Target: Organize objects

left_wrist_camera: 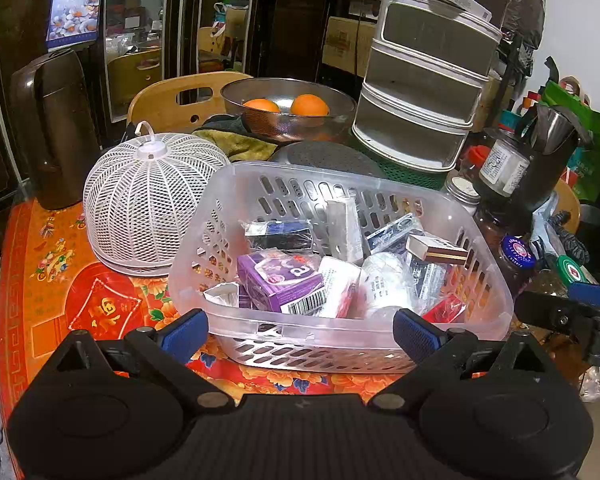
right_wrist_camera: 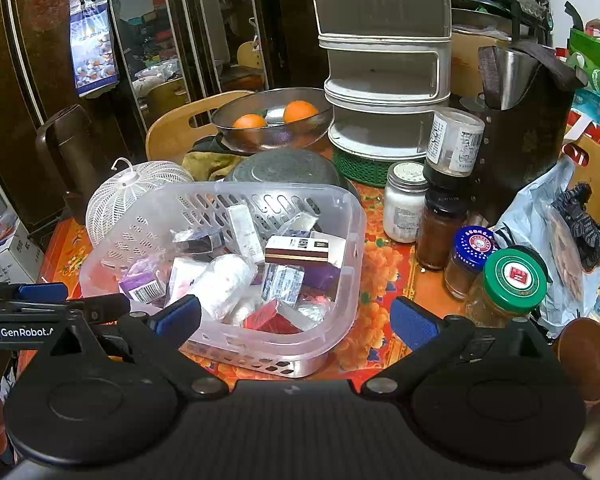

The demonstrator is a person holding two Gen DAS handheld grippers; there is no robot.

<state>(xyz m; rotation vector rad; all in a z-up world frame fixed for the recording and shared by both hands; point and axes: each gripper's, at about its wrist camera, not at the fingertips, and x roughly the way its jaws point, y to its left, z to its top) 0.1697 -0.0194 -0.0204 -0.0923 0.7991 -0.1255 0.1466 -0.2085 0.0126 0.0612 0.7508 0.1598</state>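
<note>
Now both grippers hang spread and empty — left gripper (left_wrist_camera: 300, 330), right gripper (right_wrist_camera: 296, 318) — at the worktop's near edge before the clear basket (left_wrist_camera: 488, 280) of small packets; a white mesh dome (left_wrist_camera: 148, 200) stands left, spice jars (right_wrist_camera: 474, 260) right; one box (right_wrist_camera: 304, 250) reads "KENT".

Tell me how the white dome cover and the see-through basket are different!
The white dome cover sits upside-down like a hill; the basket sits open side up. The cover hides what is under it; the basket shows boxes and packets inside. The cover is round; the basket is squarish. Both are plastic, full of holes.
</note>
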